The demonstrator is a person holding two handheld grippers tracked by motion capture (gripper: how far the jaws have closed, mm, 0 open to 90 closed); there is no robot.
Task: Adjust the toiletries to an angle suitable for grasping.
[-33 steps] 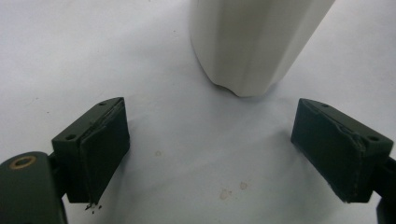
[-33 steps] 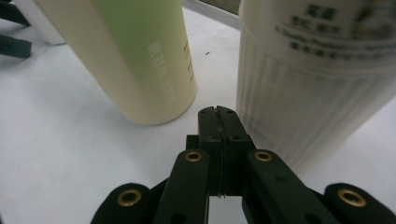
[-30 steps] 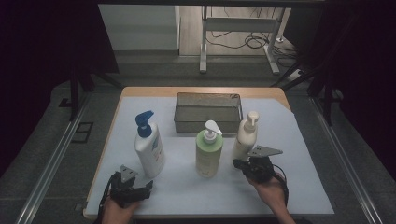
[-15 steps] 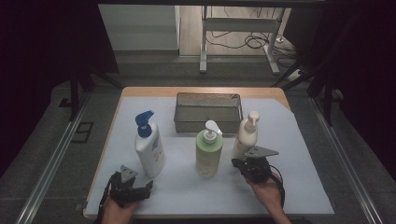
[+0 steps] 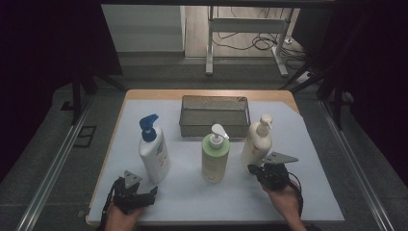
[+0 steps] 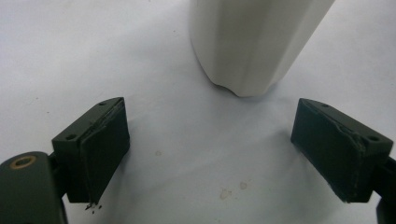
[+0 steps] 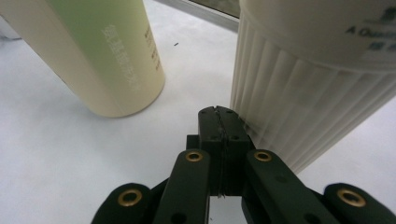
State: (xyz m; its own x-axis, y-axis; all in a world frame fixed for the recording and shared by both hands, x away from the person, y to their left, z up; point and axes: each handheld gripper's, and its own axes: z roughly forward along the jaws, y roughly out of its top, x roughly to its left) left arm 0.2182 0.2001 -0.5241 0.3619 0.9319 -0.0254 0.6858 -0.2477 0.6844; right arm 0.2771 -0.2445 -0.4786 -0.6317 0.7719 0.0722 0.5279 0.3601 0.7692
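Right gripper (image 5: 254, 169) has edged nearer the cream bottle (image 5: 257, 142) (jaws closed).

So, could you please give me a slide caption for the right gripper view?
Shut right gripper on the white sheet, between the green bottle and the ribbed cream bottle.

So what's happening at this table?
A person holds a gripper in each hand at a table with three pump bottles and a wire basket. The left gripper is open, just short of the blue-capped bottle. The right gripper is shut and empty, close beside the cream bottle. The green bottle stands between. Nothing is lifted.
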